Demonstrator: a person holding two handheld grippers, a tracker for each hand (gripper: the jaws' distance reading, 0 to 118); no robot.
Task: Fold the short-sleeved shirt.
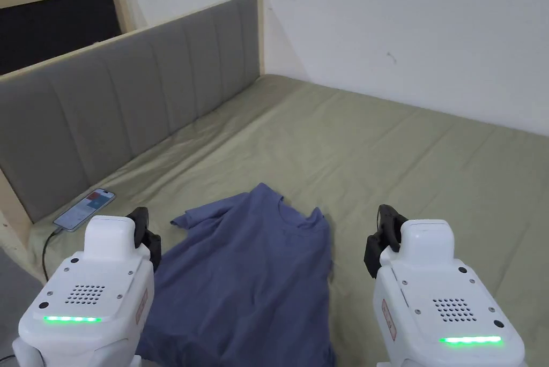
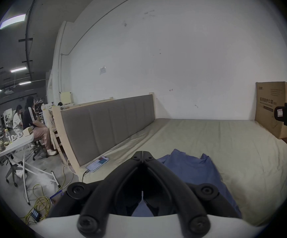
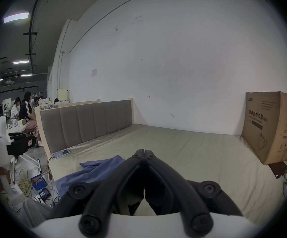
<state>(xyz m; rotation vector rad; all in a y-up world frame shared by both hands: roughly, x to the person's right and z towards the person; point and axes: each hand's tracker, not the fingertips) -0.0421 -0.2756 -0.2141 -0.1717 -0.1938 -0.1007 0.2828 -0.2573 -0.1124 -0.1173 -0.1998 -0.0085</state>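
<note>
A blue short-sleeved shirt (image 1: pixel 252 271) lies on the olive bed sheet (image 1: pixel 402 159), collar toward the wall, its left sleeve spread out and its right side bunched along the body. My left gripper (image 1: pixel 143 226) hovers above the shirt's left edge, jaws closed together with nothing between them (image 2: pixel 142 153). My right gripper (image 1: pixel 387 223) hangs over bare sheet just right of the shirt, jaws also closed and empty (image 3: pixel 144 151). The shirt (image 2: pixel 196 171) shows past the left jaws, and its sleeve (image 3: pixel 96 166) lies left of the right jaws.
A phone (image 1: pixel 84 209) on a cable lies at the bed's left edge by the grey padded headboard (image 1: pixel 134 100). A large cardboard box (image 3: pixel 270 126) stands at the bed's far right. Cables and a white table (image 2: pixel 15 142) stand on the floor to the left, with two seated people beyond.
</note>
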